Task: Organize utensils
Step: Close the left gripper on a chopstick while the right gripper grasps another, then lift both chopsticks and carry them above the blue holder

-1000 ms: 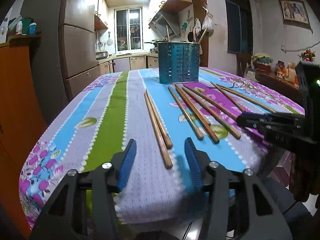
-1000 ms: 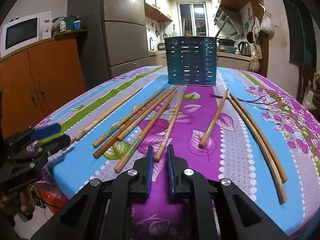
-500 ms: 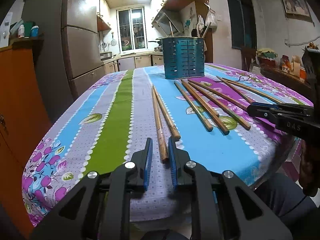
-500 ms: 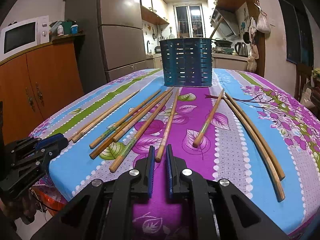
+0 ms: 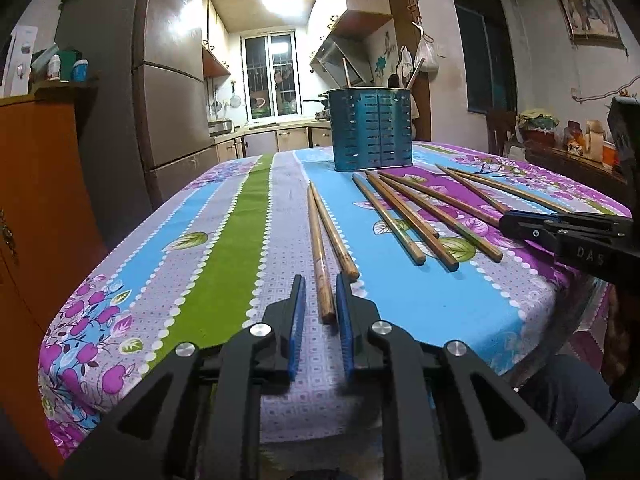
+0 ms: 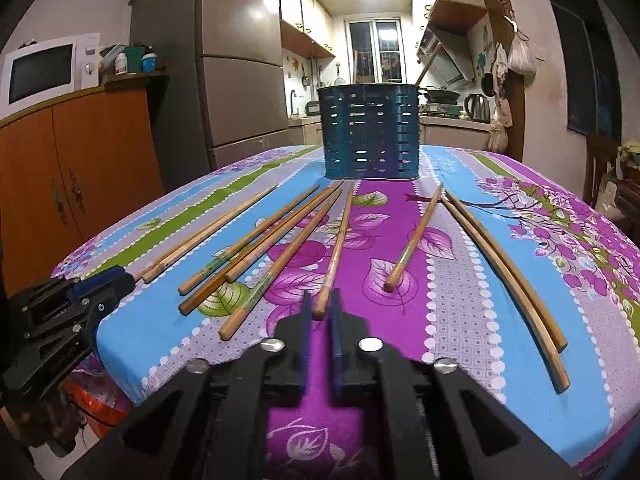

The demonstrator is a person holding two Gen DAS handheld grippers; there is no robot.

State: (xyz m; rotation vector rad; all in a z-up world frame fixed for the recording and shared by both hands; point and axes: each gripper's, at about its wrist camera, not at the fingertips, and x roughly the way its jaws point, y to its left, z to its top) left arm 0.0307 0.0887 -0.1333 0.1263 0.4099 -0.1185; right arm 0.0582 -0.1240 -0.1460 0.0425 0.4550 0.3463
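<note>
Left wrist view: left gripper (image 5: 321,320) low over the near table edge, blue pads drawn in narrow around the butt end of a chopstick (image 5: 320,248); whether the pads actually press it cannot be told. Its twin (image 5: 335,232) lies just beside it, tips nearly meeting at the far end. This view alone shows the framed picture (image 5: 591,14) on the right wall and the cluttered sideboard (image 5: 568,152) beneath it; the right gripper (image 5: 520,226) enters from the right, seen side-on. Right wrist view: right gripper (image 6: 320,316) pads nearly together with the thick end of another chopstick (image 6: 338,244) sitting between the tips; contact unclear. Only here: the microwave (image 6: 44,72) on the orange cabinet (image 6: 80,168), the kettle (image 6: 478,107), and two long bowed chopsticks (image 6: 508,276) at far right; the left gripper (image 6: 100,288) shows at the left edge. All chopsticks lie flat on the floral striped tablecloth (image 6: 460,320), long axes running away from the cameras, thin tips towards the blue slotted utensil holder (image 6: 370,132), fanning slightly. They are brown bamboo, some with a green-patterned band near the thick end. The holder stands upright at the far middle of the table, with a few handles poking above its rim.
</note>
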